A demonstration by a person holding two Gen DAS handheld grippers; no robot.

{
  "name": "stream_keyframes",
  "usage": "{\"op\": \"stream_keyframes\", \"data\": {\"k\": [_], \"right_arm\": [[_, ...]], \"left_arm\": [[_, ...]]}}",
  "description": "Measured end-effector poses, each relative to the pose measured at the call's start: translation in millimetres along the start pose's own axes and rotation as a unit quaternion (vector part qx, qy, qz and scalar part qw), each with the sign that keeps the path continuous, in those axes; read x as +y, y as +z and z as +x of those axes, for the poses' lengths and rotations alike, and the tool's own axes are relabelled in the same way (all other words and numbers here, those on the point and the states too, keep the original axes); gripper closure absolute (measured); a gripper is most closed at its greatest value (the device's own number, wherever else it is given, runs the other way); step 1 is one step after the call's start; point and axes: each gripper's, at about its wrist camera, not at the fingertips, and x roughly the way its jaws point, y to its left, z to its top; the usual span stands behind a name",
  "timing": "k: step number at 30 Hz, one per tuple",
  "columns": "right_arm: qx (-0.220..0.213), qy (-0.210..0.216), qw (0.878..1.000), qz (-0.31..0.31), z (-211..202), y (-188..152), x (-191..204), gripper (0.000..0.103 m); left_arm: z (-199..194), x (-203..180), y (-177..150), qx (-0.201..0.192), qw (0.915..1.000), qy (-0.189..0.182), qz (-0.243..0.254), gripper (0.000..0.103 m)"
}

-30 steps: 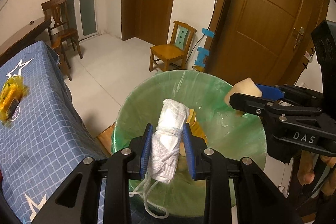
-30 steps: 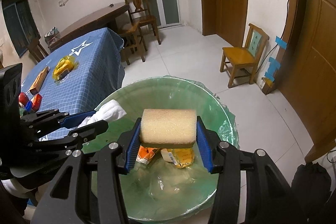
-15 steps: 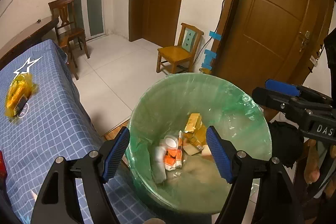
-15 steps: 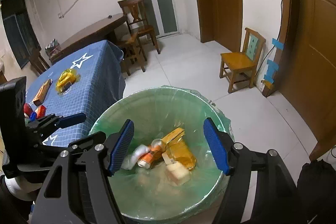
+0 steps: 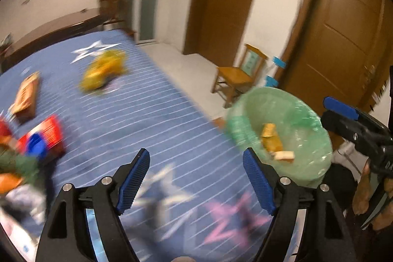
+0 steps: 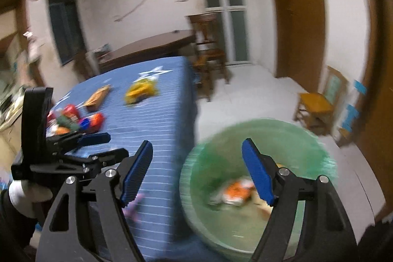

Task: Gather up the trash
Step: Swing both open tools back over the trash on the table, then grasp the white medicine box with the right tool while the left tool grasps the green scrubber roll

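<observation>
A bin lined with a green bag stands beside the table and holds several pieces of trash, among them a yellow packet. My left gripper hangs over the blue tablecloth, jaws still opening and nothing between them. My right gripper is over the table edge and the bin's left rim, jaws opening too, with nothing held. On the cloth lie a yellow wrapper, a brown packet and a red and blue packet.
A heap of mixed trash lies at the table's left. A small wooden chair stands by the brown doors. A dark wooden table and a chair are at the back. White floor lies beyond the bin.
Both grippers opened and dropped their loads, the white roll and the sponge, into the bin. Then both swung left, away from the bin and toward the table; the views are now motion-blurred.
</observation>
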Motion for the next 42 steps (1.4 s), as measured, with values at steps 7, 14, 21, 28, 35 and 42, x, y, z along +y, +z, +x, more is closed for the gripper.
{"op": "stream_keyframes", "data": {"k": [7, 14, 21, 28, 35, 42], "right_arm": [[0.032, 0.066, 0.996, -0.056, 46, 3, 82, 0.031], [0.046, 0.098, 0.990, -0.092, 65, 8, 138, 0.031], [0.069, 0.135, 0.981, -0.125, 80, 2, 187, 0.031], [0.094, 0.184, 0.969, -0.136, 92, -15, 238, 0.031], [0.127, 0.251, 0.945, -0.170, 97, -42, 309, 0.031], [0.137, 0.307, 0.919, -0.205, 99, -54, 369, 0.031]], "left_arm": [[-37, 105, -25, -0.001, 0.9944, 0.051, -0.093, 0.023], [-87, 164, -55, -0.009, 0.9908, 0.055, -0.123, 0.023], [-142, 205, -94, -0.015, 0.9886, 0.065, -0.135, 0.023], [-198, 259, -120, -0.049, 0.9790, 0.087, -0.178, 0.020], [-246, 302, -141, -0.096, 0.9615, 0.091, -0.241, 0.017], [-269, 327, -158, -0.117, 0.9455, 0.129, -0.275, 0.017]]}}
